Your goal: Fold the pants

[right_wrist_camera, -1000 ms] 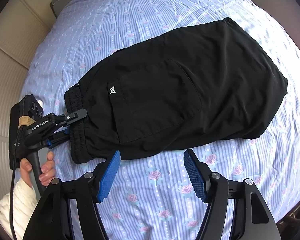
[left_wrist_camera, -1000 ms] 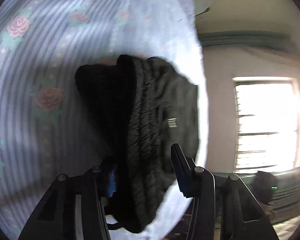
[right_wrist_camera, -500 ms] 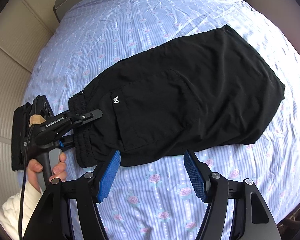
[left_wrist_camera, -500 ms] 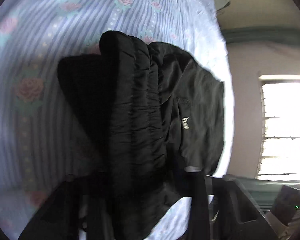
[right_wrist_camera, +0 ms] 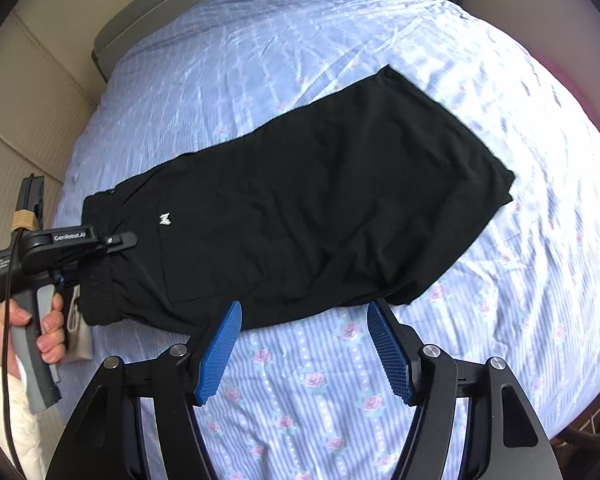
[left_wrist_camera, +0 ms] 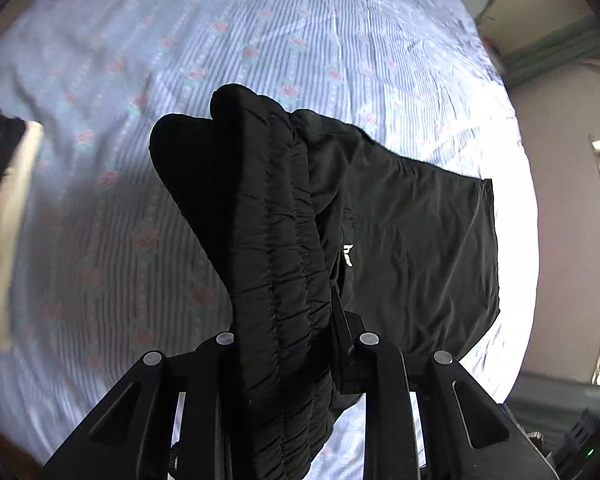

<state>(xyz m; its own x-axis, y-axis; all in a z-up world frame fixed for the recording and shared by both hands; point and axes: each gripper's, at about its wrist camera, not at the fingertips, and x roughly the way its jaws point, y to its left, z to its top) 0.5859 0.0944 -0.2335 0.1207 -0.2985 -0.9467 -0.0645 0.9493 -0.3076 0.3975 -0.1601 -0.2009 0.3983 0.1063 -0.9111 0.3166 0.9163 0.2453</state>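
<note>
waistband fold under way: left gripper clamps gathered elastic waistband of black fabric pants; right gripper, wide and empty, should grab the near hem ahead.

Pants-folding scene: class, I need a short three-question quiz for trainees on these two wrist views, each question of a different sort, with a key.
1. True or false: the left gripper is clamped on the elastic waistband of the black pants.
2. Multiple choice: what lies between the right gripper's blue fingers? A) the waistband B) nothing but the floral bedsheet below C) a pant hem
3. Fill in: the small white logo sits near the ______ end of the pants.

Key: 1 true; 2 B; 3 waistband
</note>
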